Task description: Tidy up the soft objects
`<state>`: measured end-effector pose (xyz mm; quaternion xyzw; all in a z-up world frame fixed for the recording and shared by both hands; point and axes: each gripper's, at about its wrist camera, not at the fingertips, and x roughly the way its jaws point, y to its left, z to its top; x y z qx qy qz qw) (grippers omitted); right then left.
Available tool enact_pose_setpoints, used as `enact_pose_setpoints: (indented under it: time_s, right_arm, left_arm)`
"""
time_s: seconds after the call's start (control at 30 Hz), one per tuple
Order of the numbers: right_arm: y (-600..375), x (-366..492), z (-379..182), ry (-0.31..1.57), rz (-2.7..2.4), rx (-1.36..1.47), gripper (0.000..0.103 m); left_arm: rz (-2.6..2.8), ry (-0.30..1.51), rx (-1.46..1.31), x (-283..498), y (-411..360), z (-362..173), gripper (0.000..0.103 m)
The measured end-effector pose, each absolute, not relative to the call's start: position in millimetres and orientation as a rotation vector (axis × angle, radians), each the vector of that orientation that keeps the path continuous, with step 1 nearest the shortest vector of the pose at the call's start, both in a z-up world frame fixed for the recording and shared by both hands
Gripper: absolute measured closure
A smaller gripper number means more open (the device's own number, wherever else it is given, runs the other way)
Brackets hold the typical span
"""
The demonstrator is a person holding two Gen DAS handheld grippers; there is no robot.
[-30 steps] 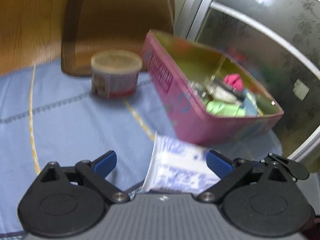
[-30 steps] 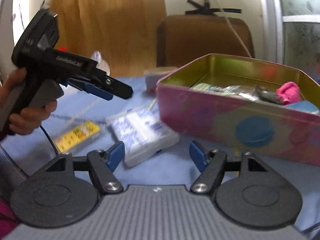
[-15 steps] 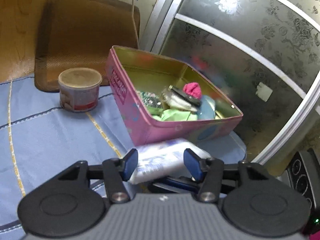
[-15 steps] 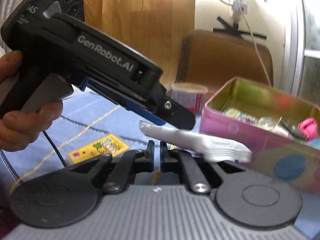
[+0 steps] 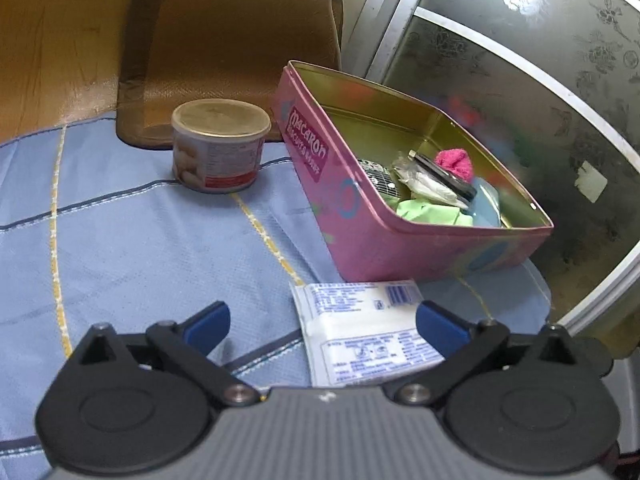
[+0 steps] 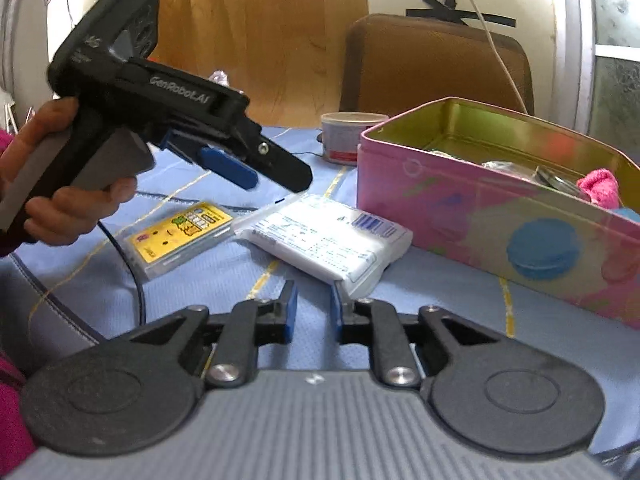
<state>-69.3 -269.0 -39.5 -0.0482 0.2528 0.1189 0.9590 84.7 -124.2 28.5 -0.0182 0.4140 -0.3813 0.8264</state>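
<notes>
- One white tissue pack (image 6: 326, 238) now lies released on the blue cloth (image 5: 132, 248), at seven o'clock of the pink tin (image 5: 400, 240).
- Left gripper (image 5: 322, 322) has spread wide; right gripper (image 6: 312, 310) is slightly parted, empty.
- Binning remains undone.

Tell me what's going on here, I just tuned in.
A person holds a tool in each hand over a blue cloth, tidying soft items into the pink tin. The white tissue pack lies flat on the cloth beside the tin, not in it. The left tool is open and hovers over the pack without gripping it. The right tool is slightly open at the pack's near corner, holding nothing. A yellow pack lies beside it, and the tin already holds a pink cloth.
</notes>
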Motion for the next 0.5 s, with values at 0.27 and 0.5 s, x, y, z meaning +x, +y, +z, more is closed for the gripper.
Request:
enact_pose_setpoints:
  time_s: [0.27,0.5]
  right_arm:
    - [-283,-79,-28,0.512,0.310,-0.052,0.047]
    - [-284,-45,-45,0.499,0.195,-0.121,0.035]
  left_arm:
    - [-0.840,0.895,-0.015,81,-131,24,0.005]
    - [-0.907,0.892,0.043,70,-154,16,0.014]
